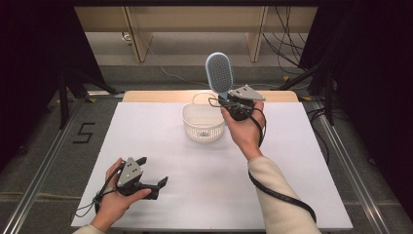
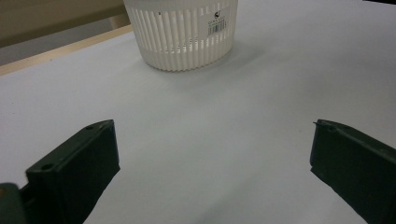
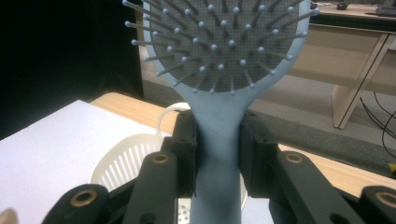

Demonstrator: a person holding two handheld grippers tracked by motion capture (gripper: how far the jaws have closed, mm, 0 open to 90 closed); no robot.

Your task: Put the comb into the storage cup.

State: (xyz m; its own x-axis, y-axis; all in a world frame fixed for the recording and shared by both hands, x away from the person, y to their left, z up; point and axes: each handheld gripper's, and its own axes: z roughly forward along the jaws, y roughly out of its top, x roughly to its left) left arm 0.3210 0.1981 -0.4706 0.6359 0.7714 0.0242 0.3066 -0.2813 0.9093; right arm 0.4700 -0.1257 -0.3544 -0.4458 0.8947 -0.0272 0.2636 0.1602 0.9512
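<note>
Hairbrush, pale blue with a grey bristle pad, stands upright in the air above the far side of the worktop, its head up and its handle pinched by the right gripper; in the right gripper view the two black fingers press on either side of the brush's narrow neck, so the grip looks firm. Just below and a little nearer to the person sits the white slotted basket, its loop handle turned toward the far edge, and from here I can see nothing lying in it. The brush is held clear of the basket, not touching its rim. The left gripper rests low over the near left part of the white sheet, well apart from the basket, its fingers spread wide with bare worktop between them. By my reckoning the pick-up is done and the brush is carried to about the right place; what seems left is lowering it, handle first, into the basket and letting go, and whether the left hand will steady the basket I cannot say
</note>
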